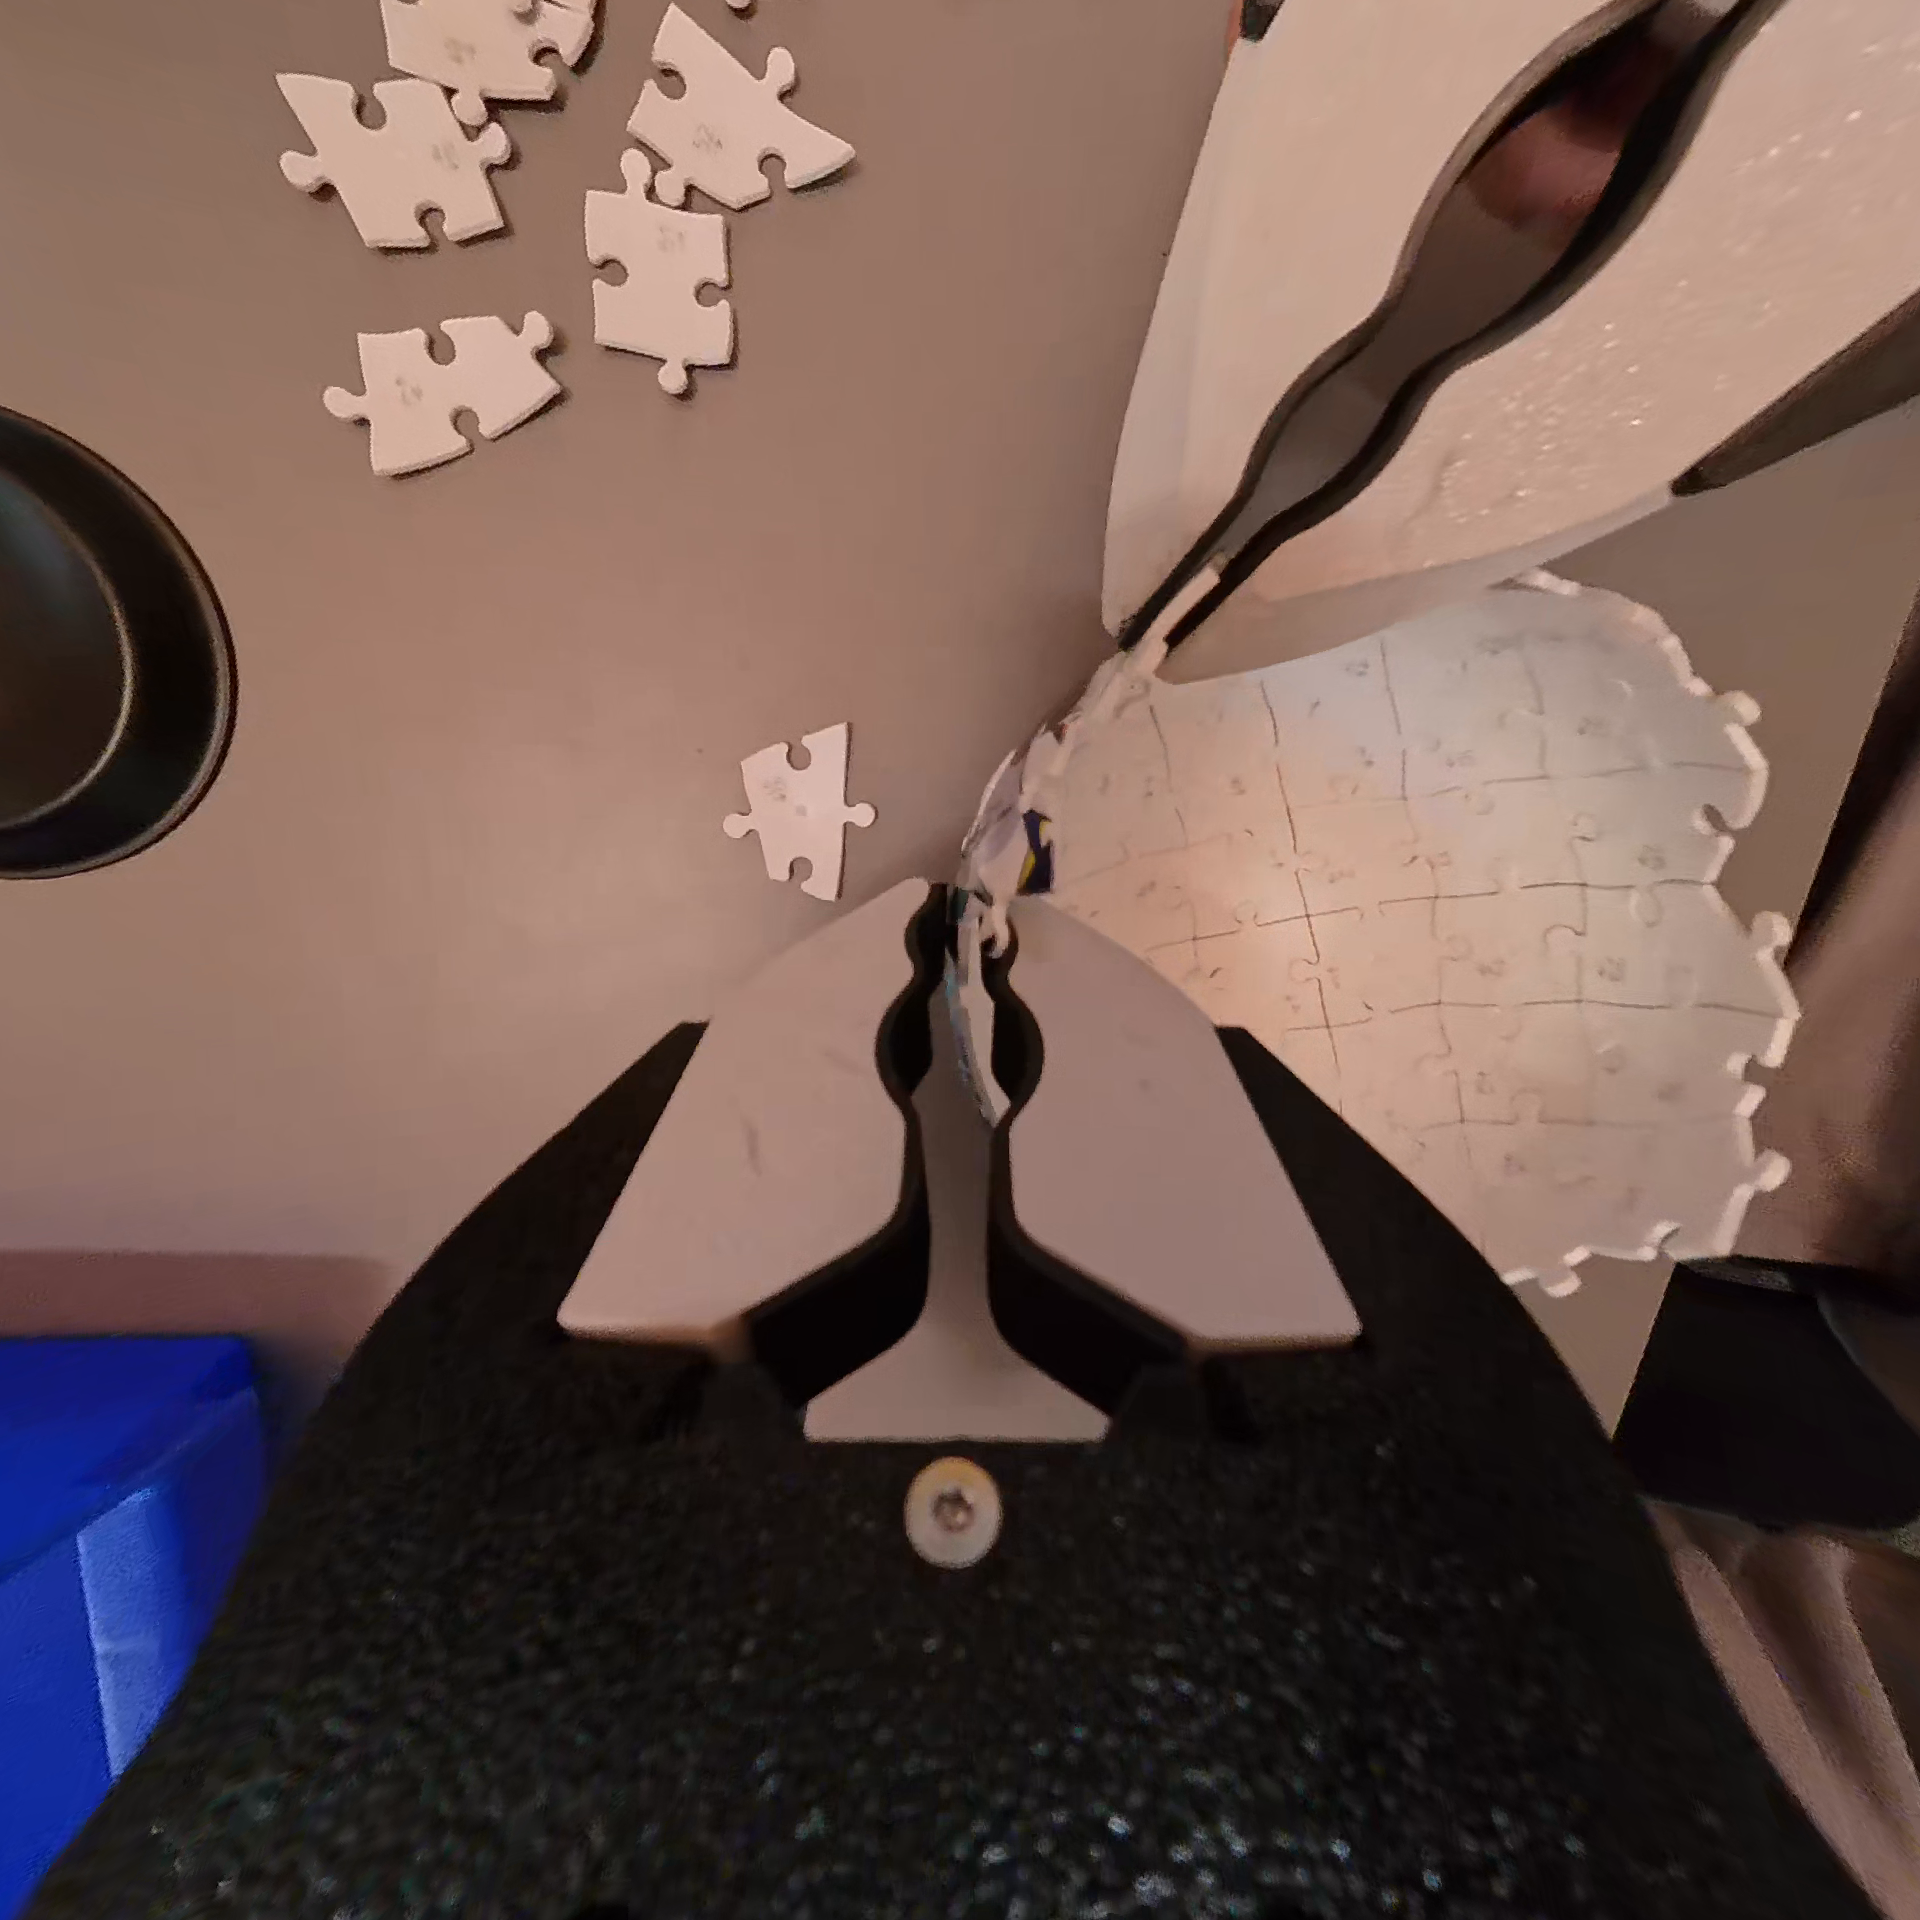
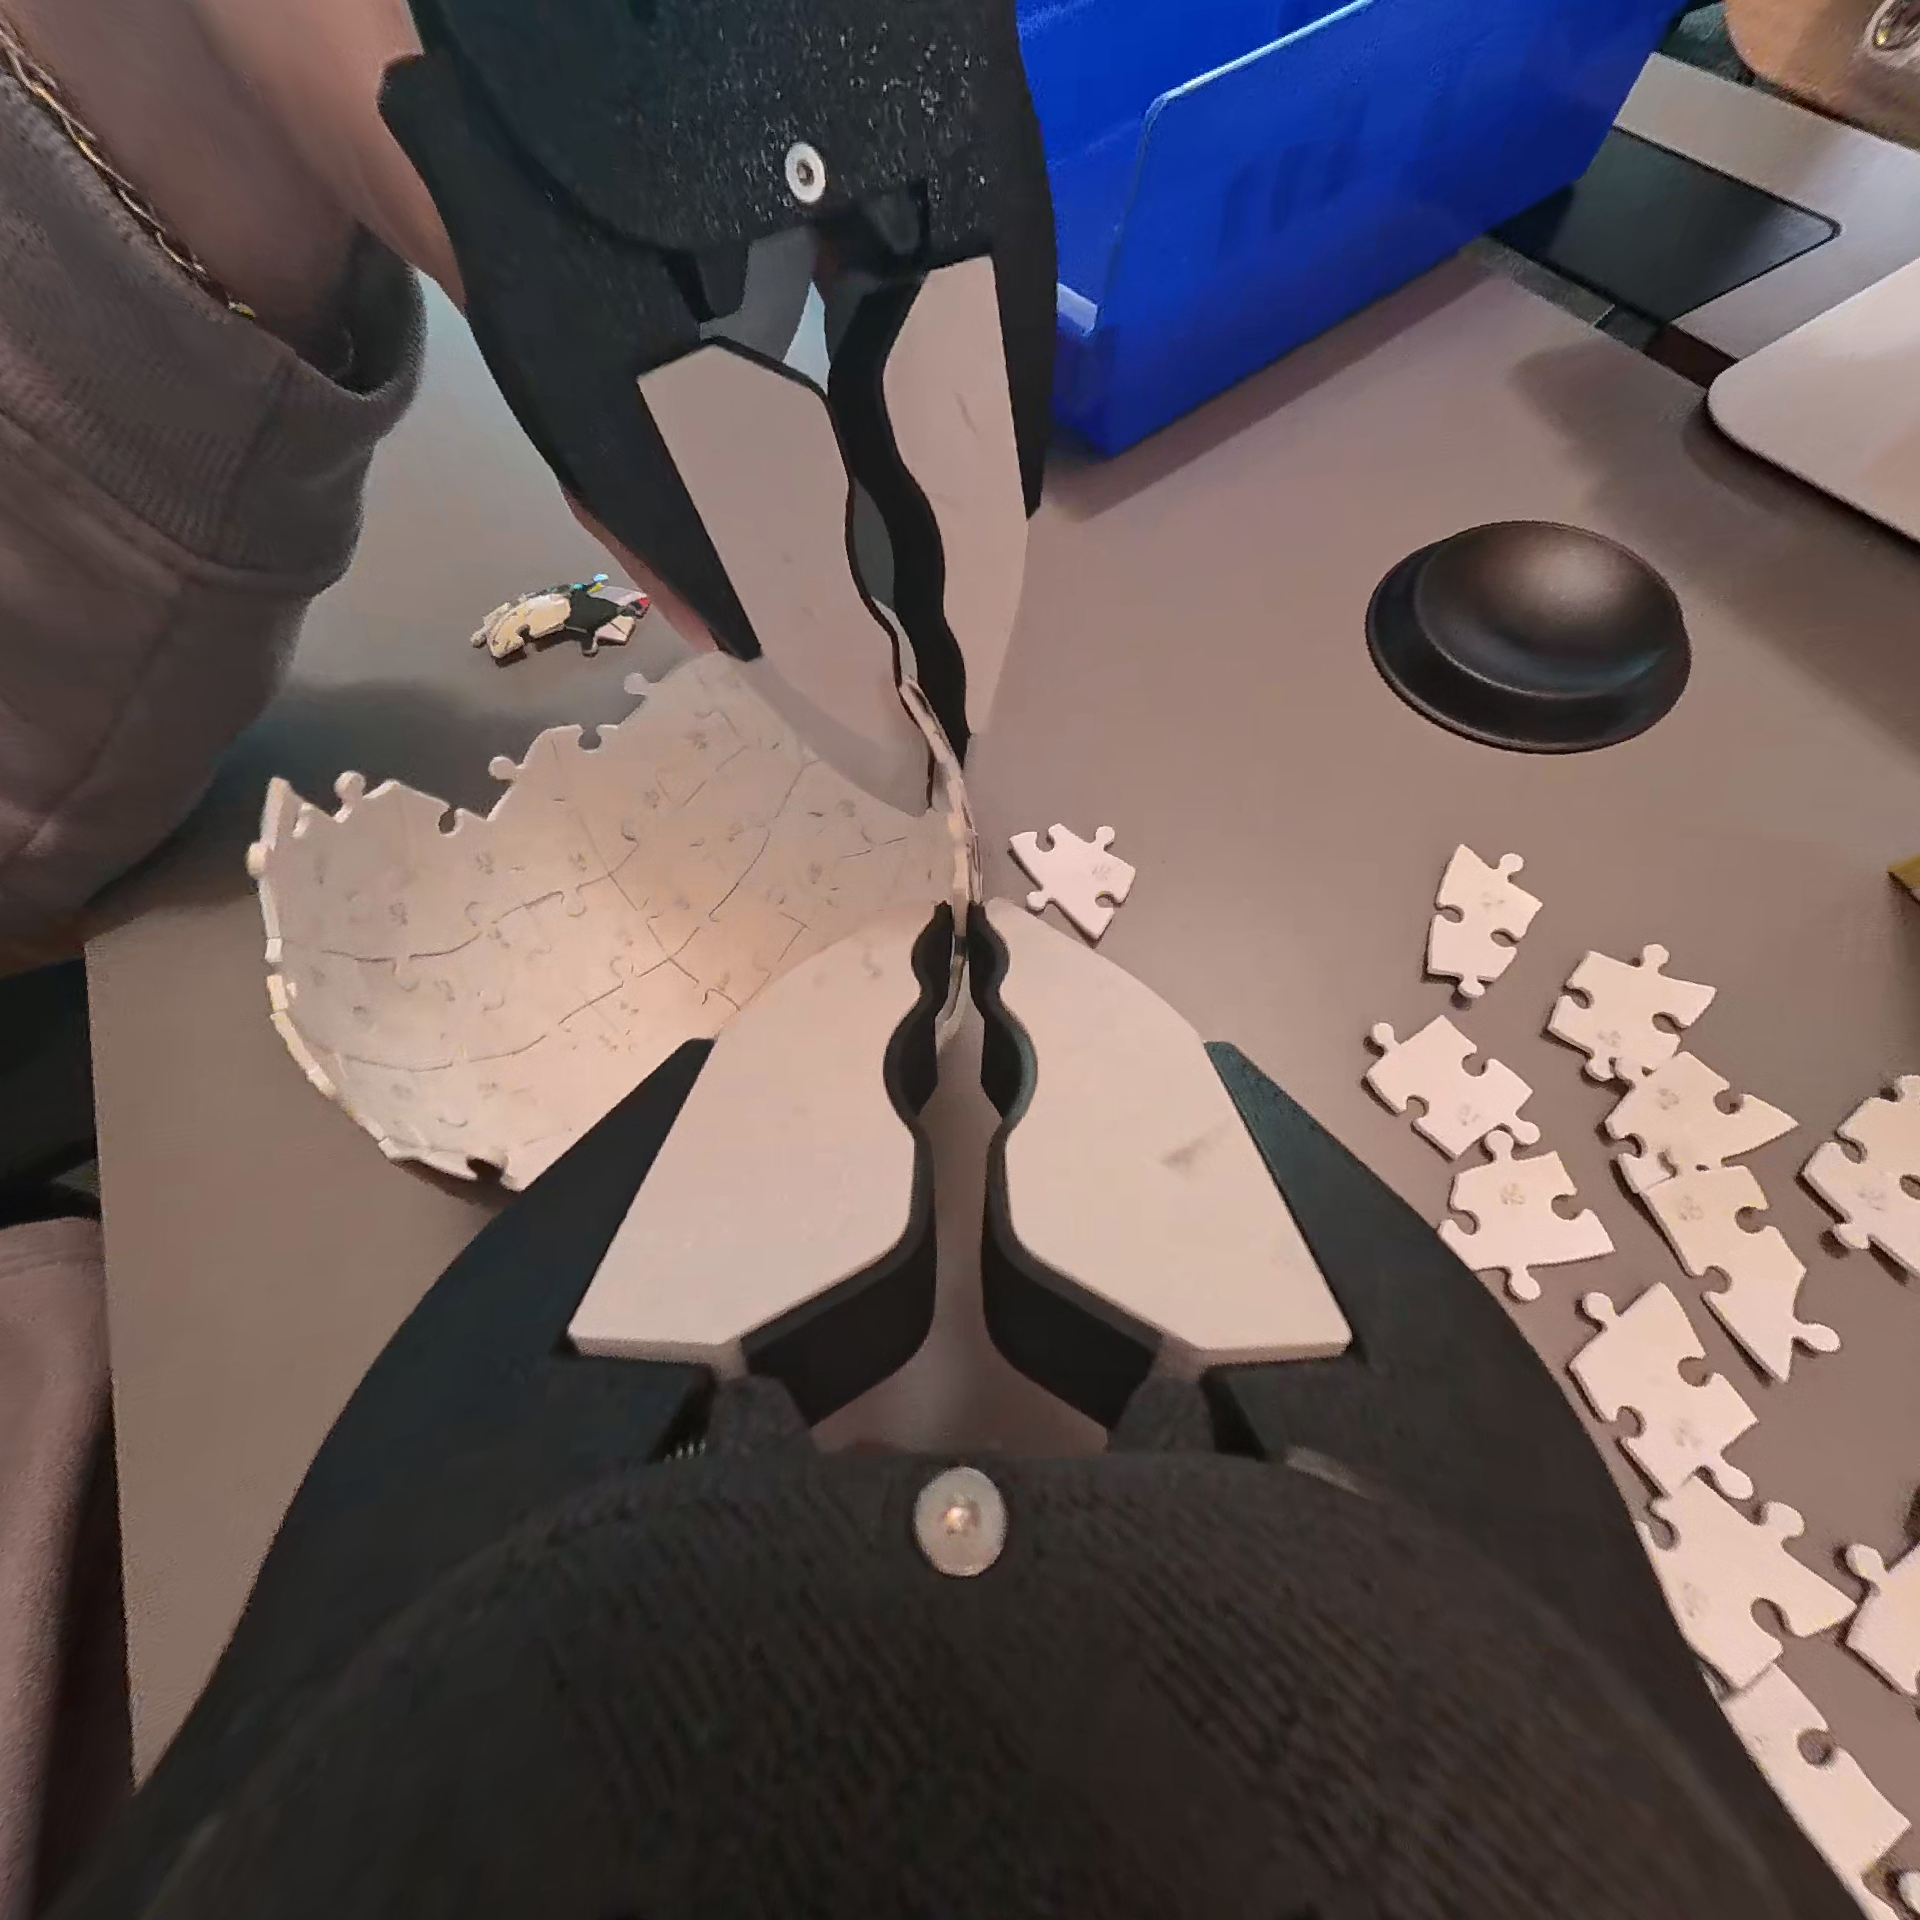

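Observation:
A curved white puzzle shell (image 1: 1455, 935), made of joined pieces, rests on the grey table with its hollow side up. My left gripper (image 1: 971, 914) is shut on the shell's near rim. My right gripper (image 1: 1153, 634) comes in from the upper right and is shut on the same rim a little farther along. In the right wrist view my right gripper (image 2: 966, 914) pinches the rim of the shell (image 2: 571, 935), and my left gripper (image 2: 935, 748) grips it from above. The two grippers' tips are almost touching. One loose piece (image 2: 1075, 878) lies just beside the rim.
Several loose white pieces (image 2: 1662, 1143) lie to the right, also shown in the left wrist view (image 1: 665, 281). A black domed stand (image 2: 1527, 634), a blue bin (image 2: 1299, 208), a small coloured piece cluster (image 2: 561, 618) and a person's sleeve (image 2: 156, 468) surround the work spot. Left tips to right tips: about 5 cm. The left tips stand about 6 cm off the loose piece (image 2: 1075, 878). The left camera catches it too, in the left wrist view (image 1: 803, 807).

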